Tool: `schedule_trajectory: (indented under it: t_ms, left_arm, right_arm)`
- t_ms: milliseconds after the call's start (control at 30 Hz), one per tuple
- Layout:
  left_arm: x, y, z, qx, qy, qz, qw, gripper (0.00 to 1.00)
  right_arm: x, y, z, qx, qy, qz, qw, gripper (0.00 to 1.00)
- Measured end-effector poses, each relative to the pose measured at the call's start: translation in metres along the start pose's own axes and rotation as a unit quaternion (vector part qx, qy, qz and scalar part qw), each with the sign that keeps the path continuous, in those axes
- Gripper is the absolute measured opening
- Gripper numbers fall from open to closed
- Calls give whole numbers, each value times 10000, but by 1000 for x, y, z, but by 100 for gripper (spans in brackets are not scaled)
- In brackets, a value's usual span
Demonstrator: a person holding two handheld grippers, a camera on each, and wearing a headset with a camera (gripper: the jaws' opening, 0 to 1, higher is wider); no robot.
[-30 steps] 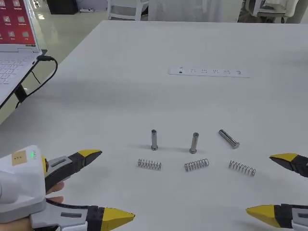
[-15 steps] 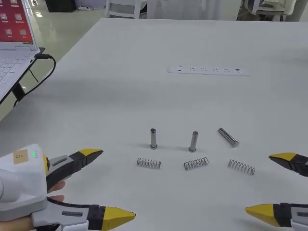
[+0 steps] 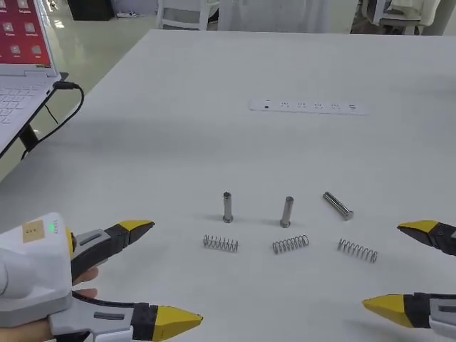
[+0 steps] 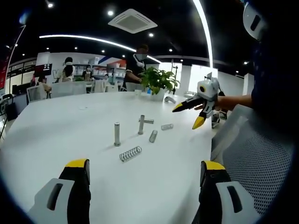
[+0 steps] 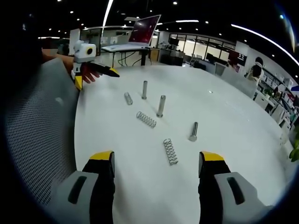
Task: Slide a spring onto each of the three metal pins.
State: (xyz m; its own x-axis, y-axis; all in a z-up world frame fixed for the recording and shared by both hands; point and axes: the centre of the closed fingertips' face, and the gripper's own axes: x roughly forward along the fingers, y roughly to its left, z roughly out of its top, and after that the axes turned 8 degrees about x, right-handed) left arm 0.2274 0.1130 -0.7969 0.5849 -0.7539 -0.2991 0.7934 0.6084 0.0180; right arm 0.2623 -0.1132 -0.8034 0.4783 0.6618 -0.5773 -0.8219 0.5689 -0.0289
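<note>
Three steel pins stand in a row on the white table: the left pin (image 3: 227, 206) and middle pin (image 3: 286, 211) are upright, and the right pin (image 3: 338, 205) lies on its side. In front of each lies a loose spring: left spring (image 3: 220, 244), middle spring (image 3: 291, 244), right spring (image 3: 357, 250). My left gripper (image 3: 167, 274) is open at the near left, well short of the left spring (image 4: 130, 153). At the near right my right gripper (image 3: 394, 266) is open, with the right spring (image 5: 170, 150) just ahead of its jaws. Neither holds anything.
A white power strip (image 3: 309, 107) lies farther back on the table. An open laptop (image 3: 21, 50) with a black cable (image 3: 60, 114) sits off the far left edge. A grey mesh surface (image 4: 252, 149) is close behind the grippers at the near table edge.
</note>
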Motion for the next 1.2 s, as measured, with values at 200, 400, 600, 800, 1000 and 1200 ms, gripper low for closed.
schedule_trajectory:
  t_ms: [200,400,600,800,1000,1200]
  left_arm:
    - [-1,0,1,18,0,10,10000,95]
    - [-1,-1,2,38,4,11,10000,95]
    - [-3,-2,2,37,6,25,10000,95]
    - [-4,-3,2,28,15,38,10000,95]
    - [-3,-3,3,32,5,32,10000,95]
    - [-3,-2,2,26,4,33,10000,95]
  right_arm:
    - [1,-6,5,-16,-28,-11,10000,73]
    - [5,-15,15,-93,-80,-45,9999,73]
    - [8,-22,21,-155,-88,-54,9998,73]
    - [13,-30,26,-177,-91,-89,9998,72]
    - [18,-35,29,-202,-50,-89,9997,72]
    - [24,-38,32,-226,9,-77,9997,72]
